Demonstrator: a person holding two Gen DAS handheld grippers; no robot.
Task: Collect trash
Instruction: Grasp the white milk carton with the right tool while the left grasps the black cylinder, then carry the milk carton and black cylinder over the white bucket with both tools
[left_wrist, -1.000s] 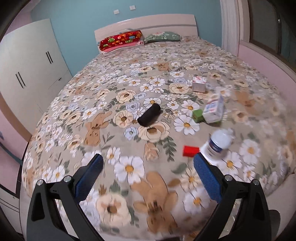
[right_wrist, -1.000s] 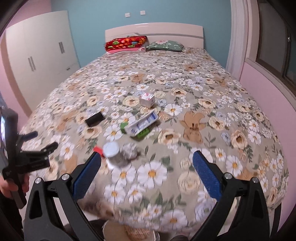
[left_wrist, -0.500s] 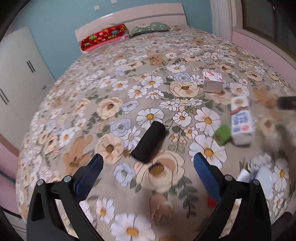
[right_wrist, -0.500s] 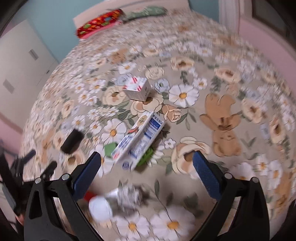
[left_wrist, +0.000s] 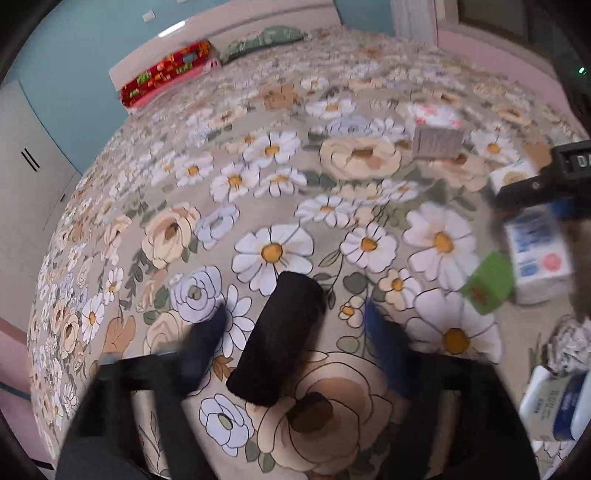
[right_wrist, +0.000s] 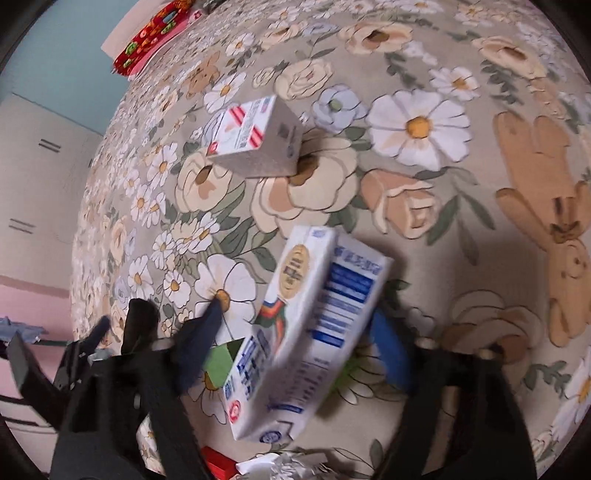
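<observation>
A black cylinder (left_wrist: 277, 336) lies on the flowered bed cover (left_wrist: 258, 177), between the fingers of my left gripper (left_wrist: 293, 314). Its jaws are closing, and a gap still shows on each side of the cylinder. A blue and white milk carton (right_wrist: 306, 332) lies slantwise between the fingers of my right gripper (right_wrist: 301, 328). Those jaws are closing too; the left finger stands clear of the carton and the right finger is close beside it. In the left wrist view the same carton (left_wrist: 535, 254) is at the right edge.
Near the carton are a green block (right_wrist: 218, 365), a red block (right_wrist: 218, 461) and crumpled foil (right_wrist: 291, 465). A small red-striped box (right_wrist: 255, 140) stands farther up the bed. A white bottle (left_wrist: 554, 402) lies at the lower right. Pillows (left_wrist: 166, 74) are at the headboard.
Both grippers came down close to the bed, the left over the black cylinder, the right over the milk carton. Both pairs of jaws have narrowed from wide open.
</observation>
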